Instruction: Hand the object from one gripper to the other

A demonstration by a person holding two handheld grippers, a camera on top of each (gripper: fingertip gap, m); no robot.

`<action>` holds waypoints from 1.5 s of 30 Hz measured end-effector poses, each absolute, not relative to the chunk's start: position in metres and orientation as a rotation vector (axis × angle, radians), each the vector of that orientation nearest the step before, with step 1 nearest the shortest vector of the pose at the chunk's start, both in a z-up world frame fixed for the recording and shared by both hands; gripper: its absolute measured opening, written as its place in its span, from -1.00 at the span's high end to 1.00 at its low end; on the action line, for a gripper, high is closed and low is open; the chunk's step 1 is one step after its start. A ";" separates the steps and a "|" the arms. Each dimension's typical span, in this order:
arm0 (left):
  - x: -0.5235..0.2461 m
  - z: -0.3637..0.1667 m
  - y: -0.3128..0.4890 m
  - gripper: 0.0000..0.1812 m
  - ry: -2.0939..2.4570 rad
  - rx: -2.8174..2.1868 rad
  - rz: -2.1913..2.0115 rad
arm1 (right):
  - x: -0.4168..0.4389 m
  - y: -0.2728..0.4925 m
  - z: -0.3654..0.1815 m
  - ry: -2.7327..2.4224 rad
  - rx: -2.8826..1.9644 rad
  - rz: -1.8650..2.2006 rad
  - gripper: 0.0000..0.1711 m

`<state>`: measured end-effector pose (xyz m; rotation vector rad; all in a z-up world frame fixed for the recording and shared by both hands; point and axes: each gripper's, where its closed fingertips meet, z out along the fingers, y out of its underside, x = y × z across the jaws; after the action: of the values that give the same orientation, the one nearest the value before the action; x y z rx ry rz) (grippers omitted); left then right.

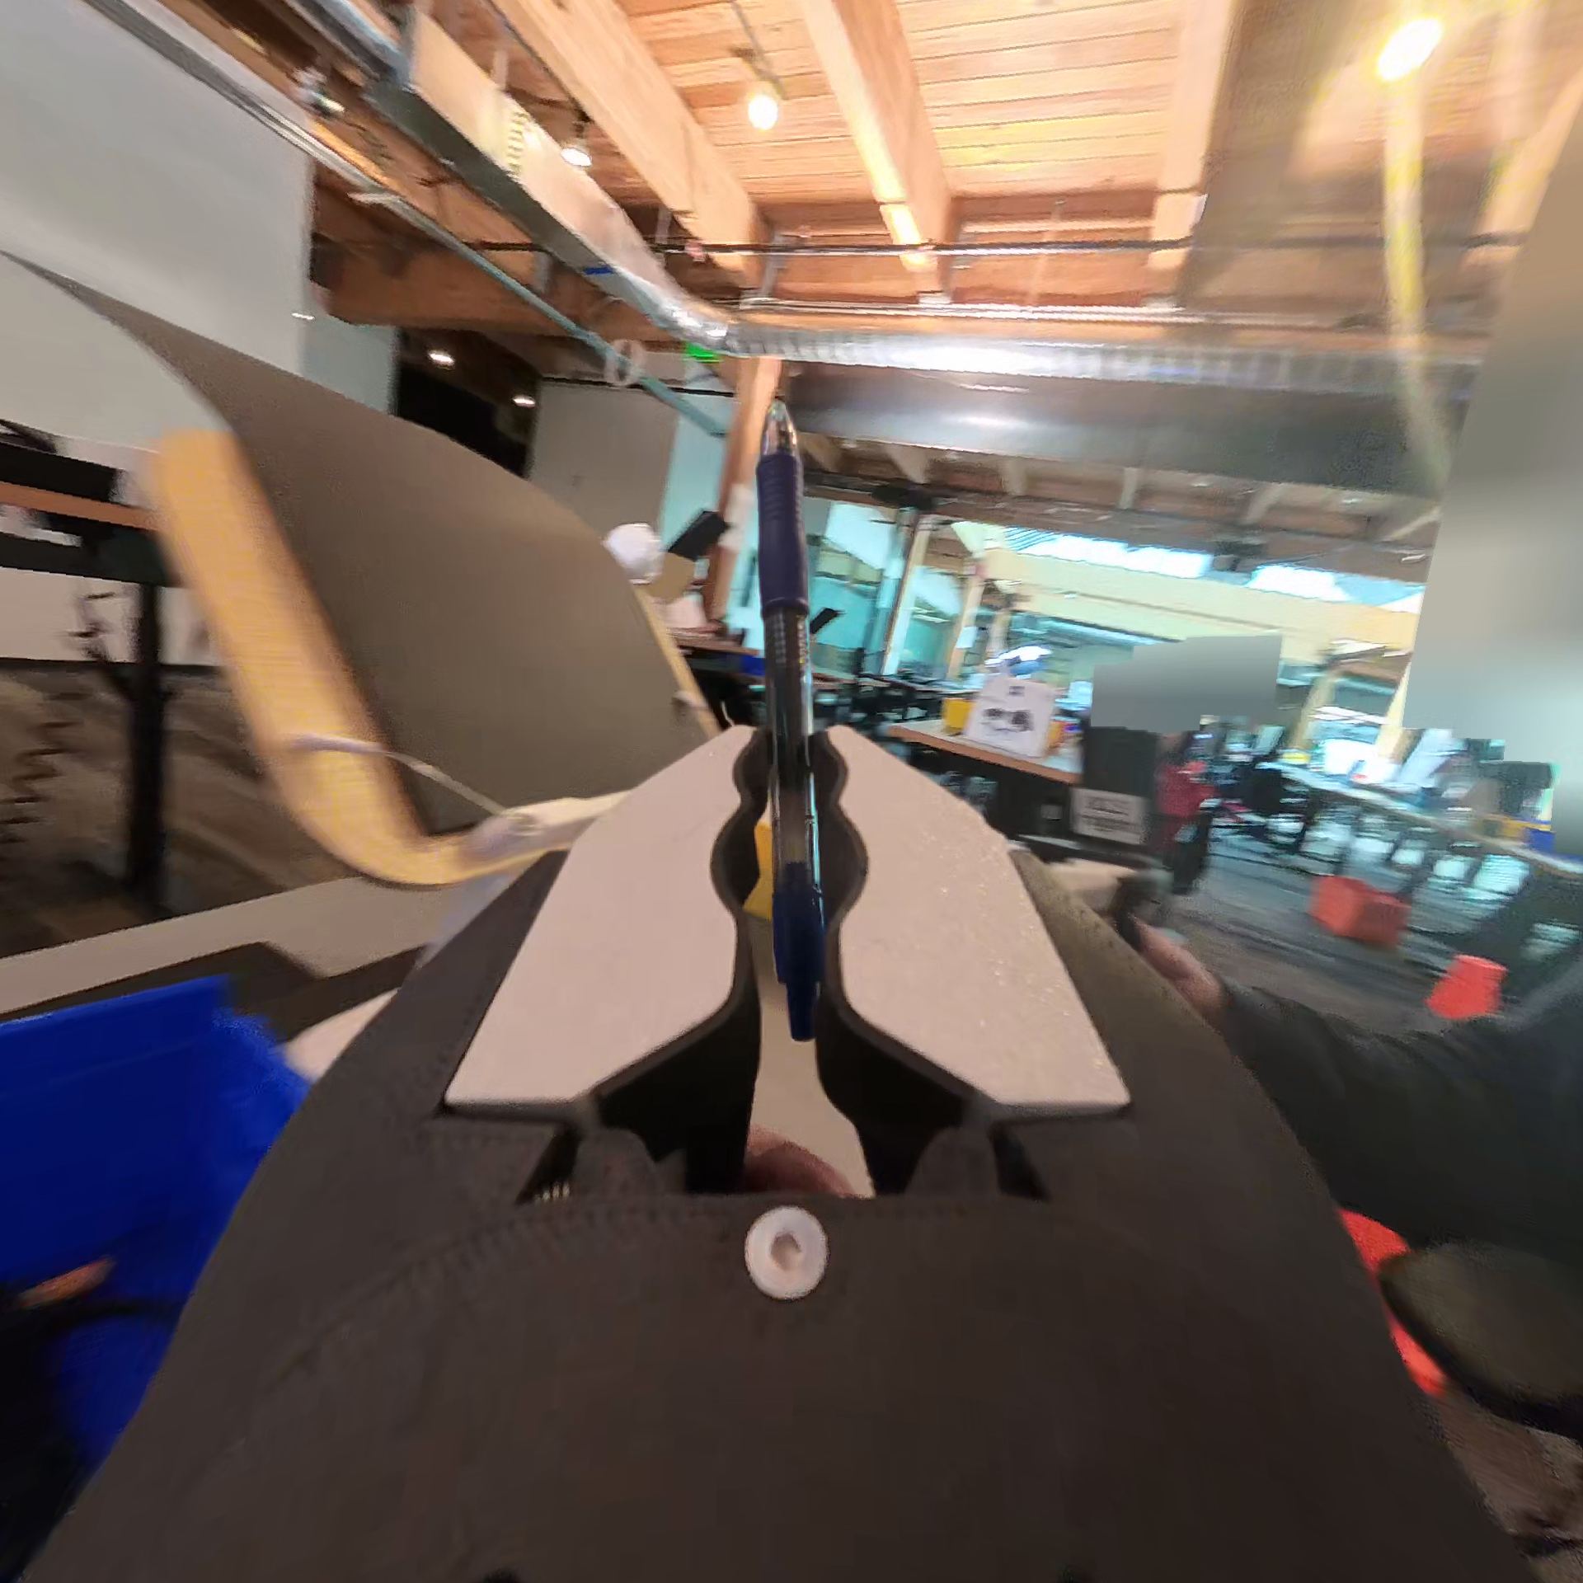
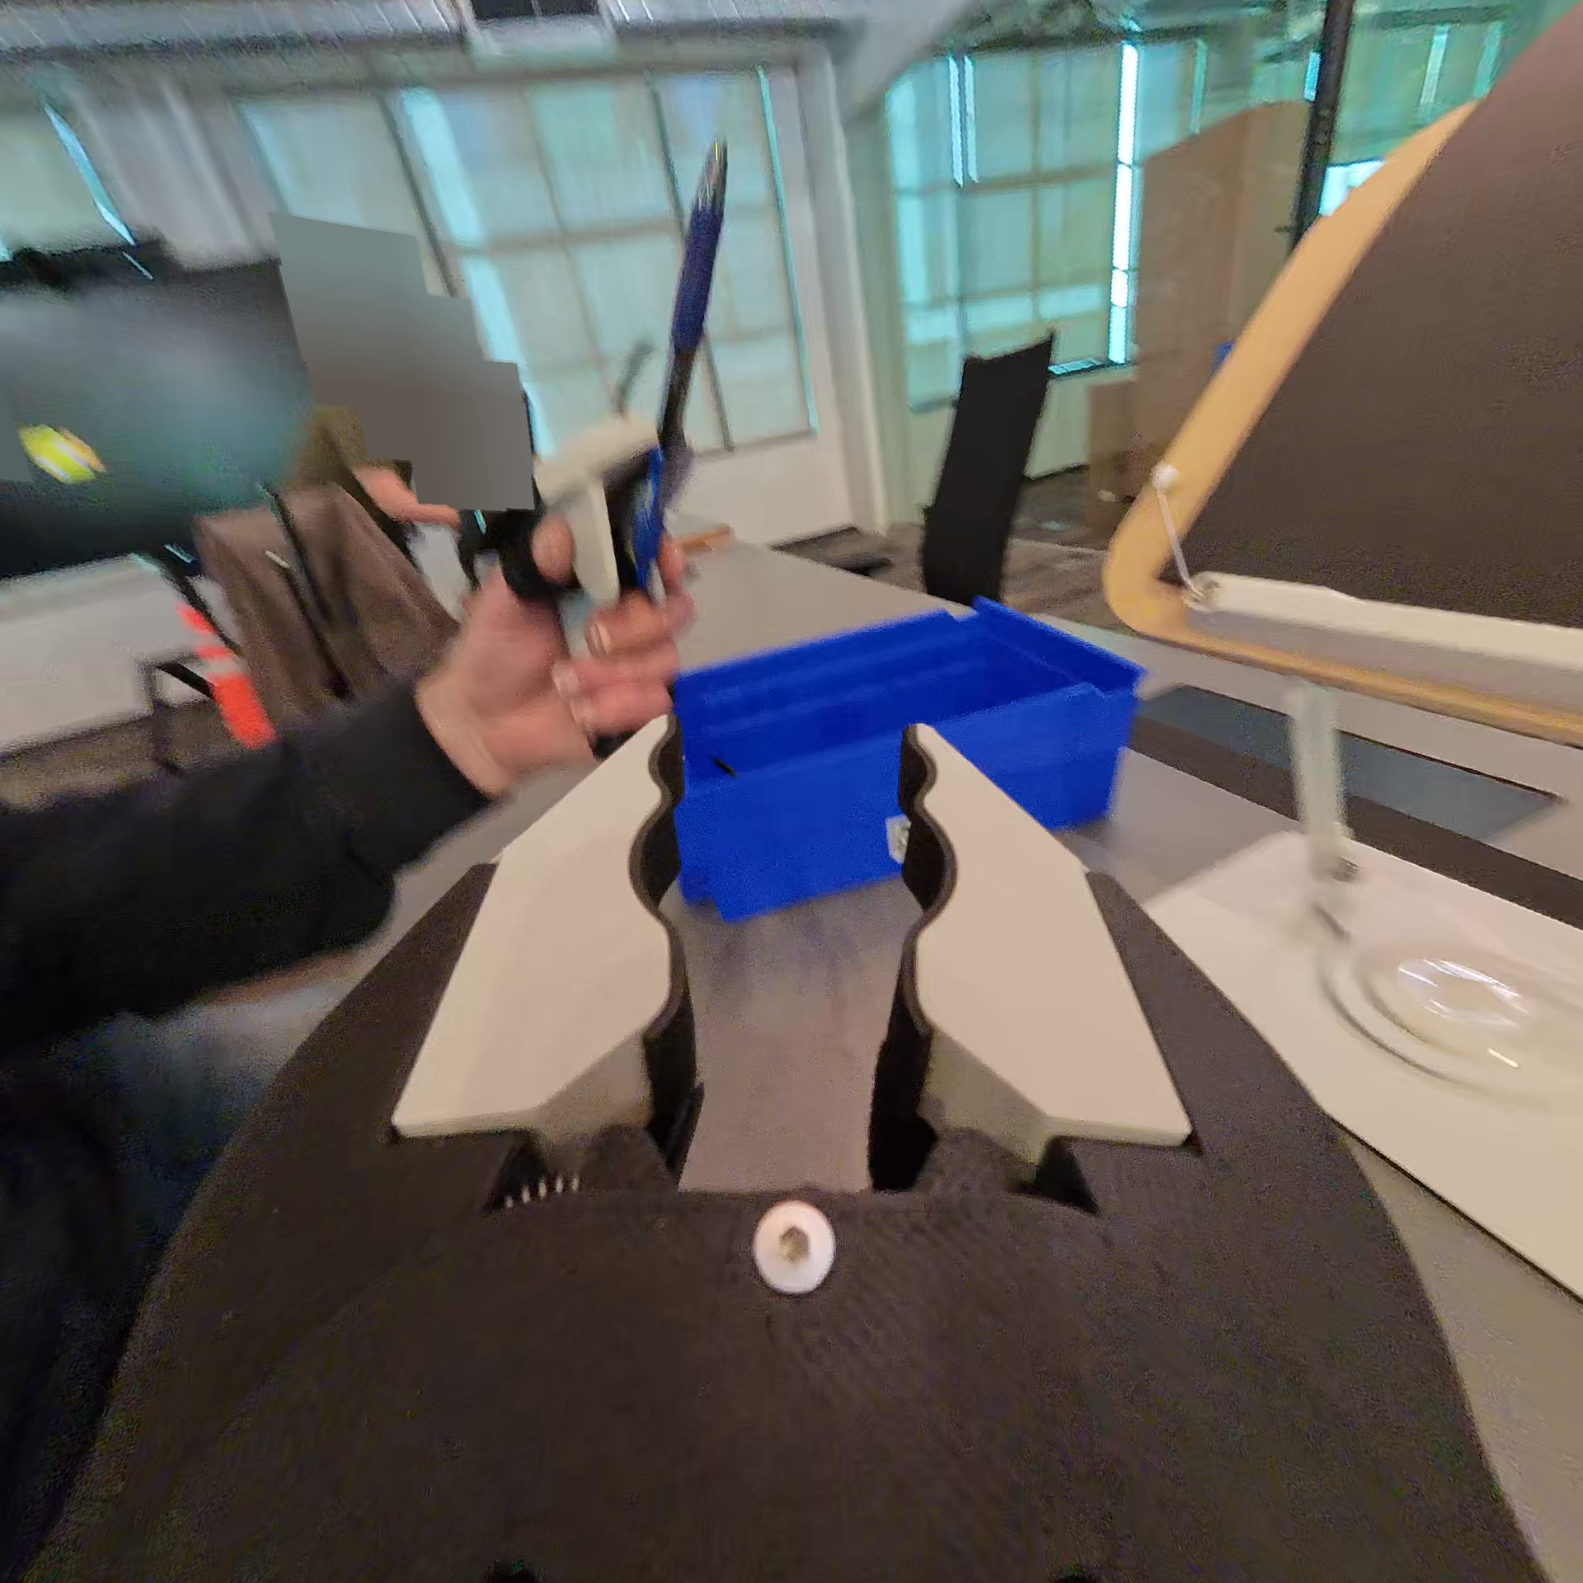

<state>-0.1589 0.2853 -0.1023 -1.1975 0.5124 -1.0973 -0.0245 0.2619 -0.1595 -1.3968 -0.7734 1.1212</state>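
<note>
Gripping the Pen Upright, Left Claw Raised Beside an Empty Right Claw

Clamped between the two fingers of the left claw (image 1: 788, 771) stands a blue pen (image 1: 784, 548), its grip section and clear tip rising well above the fingertips and its clip end hanging down inside the gap. The pen stands close to upright in the left wrist view, lifted clear of the bench.

From the right wrist view the same pen (image 2: 698, 257) leans slightly, held high in the left claw (image 2: 634, 480), which a hand (image 2: 548, 685) in a dark sleeve grasps. The right claw (image 2: 792, 754) has its fingers spread apart with nothing between them; it sits lower than the pen and well apart from it.

Beyond the right claw's fingertips a blue bin (image 2: 899, 771) rests on the grey bench (image 2: 771, 1028). A tan-edged lamp shade (image 2: 1370, 428) on a white stand occupies the right side, its base on a white sheet. Motion blur softens both views.
</note>
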 end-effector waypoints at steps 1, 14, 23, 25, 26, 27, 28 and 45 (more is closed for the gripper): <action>-0.144 -0.104 0.277 0.90 0.522 -1.179 -1.151 | -0.030 0.262 -0.150 -0.751 -1.370 1.190 0.43; -0.041 -0.146 0.224 0.89 0.592 -1.141 -1.490 | -0.069 0.229 -0.126 -0.707 -1.178 1.692 0.92; -0.062 -0.157 0.238 0.61 0.655 -1.340 -1.193 | -0.048 0.246 -0.168 -1.217 -1.388 0.842 0.93; -0.071 -0.150 0.241 0.54 0.697 -1.406 -1.101 | -0.035 0.258 -0.183 -1.418 -1.348 0.379 0.92; -0.073 -0.146 0.242 0.53 0.713 -1.445 -1.085 | -0.029 0.263 -0.186 -1.498 -1.287 0.148 0.93; -0.073 -0.142 0.241 0.50 0.728 -1.488 -1.102 | -0.026 0.266 -0.187 -1.576 -1.196 -0.065 0.93; -0.071 -0.138 0.238 0.46 0.743 -1.528 -1.160 | -0.025 0.267 -0.187 -1.648 -1.094 -0.245 0.92; -0.022 -0.198 0.222 0.89 0.886 -1.757 -1.403 | -0.025 0.248 -0.162 -1.607 -0.817 -0.429 0.57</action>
<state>-0.0221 0.2222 -0.1984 -1.7569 0.8862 -1.4030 -0.0245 0.2476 -0.1617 -0.8173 -1.6068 -0.4285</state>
